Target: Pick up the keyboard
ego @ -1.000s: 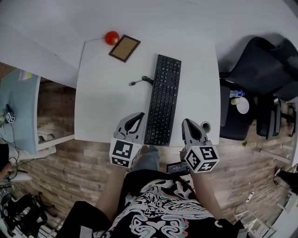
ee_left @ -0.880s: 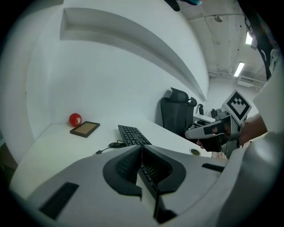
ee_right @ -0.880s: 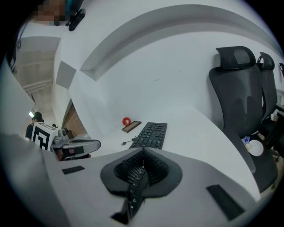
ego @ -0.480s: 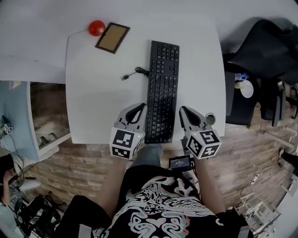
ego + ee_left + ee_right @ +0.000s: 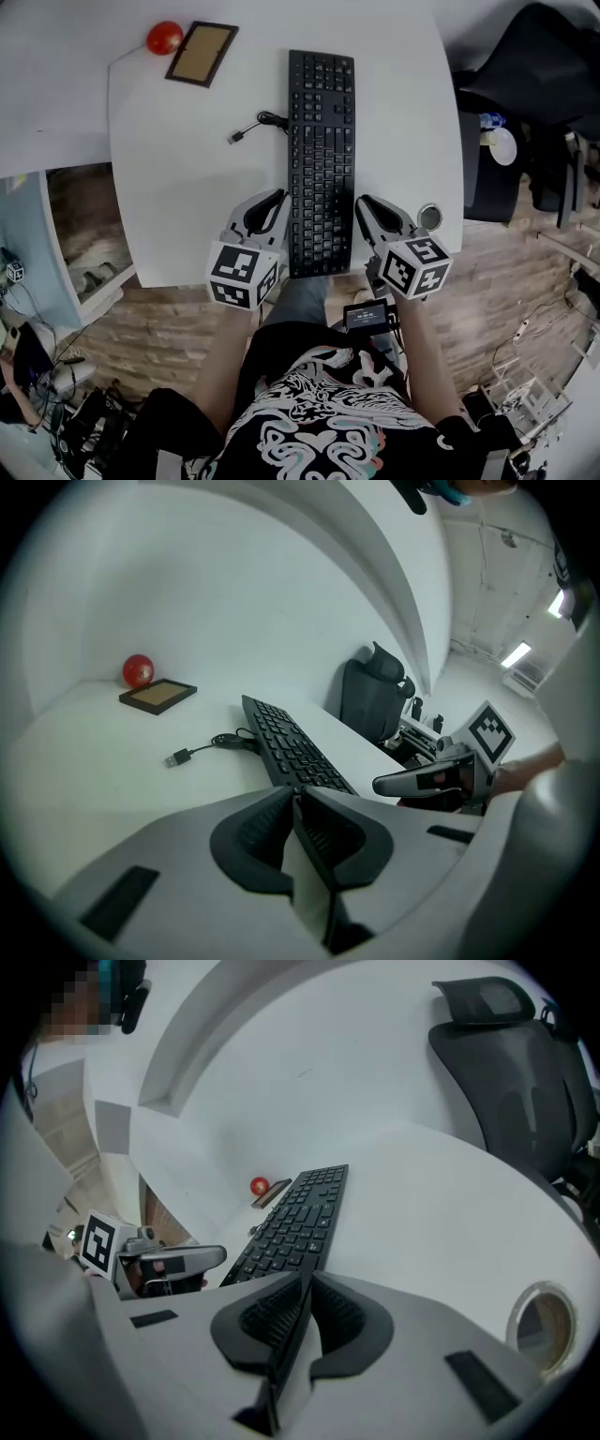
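Your left gripper (image 5: 277, 198) and right gripper (image 5: 362, 202) have sunk beside the keyboard (image 5: 321, 159), fingers shut and empty: open them, then clamp its edges.

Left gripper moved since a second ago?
Yes. The left gripper has come farther over the table beside the keyboard; earlier its cube hung off the front edge.

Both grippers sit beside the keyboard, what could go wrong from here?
The left gripper and right gripper are both shut; pushed in like that, they might shove the keyboard rather than grip it. Its near end lies at the table edge, so it could slide off. The loose cable may drag along.
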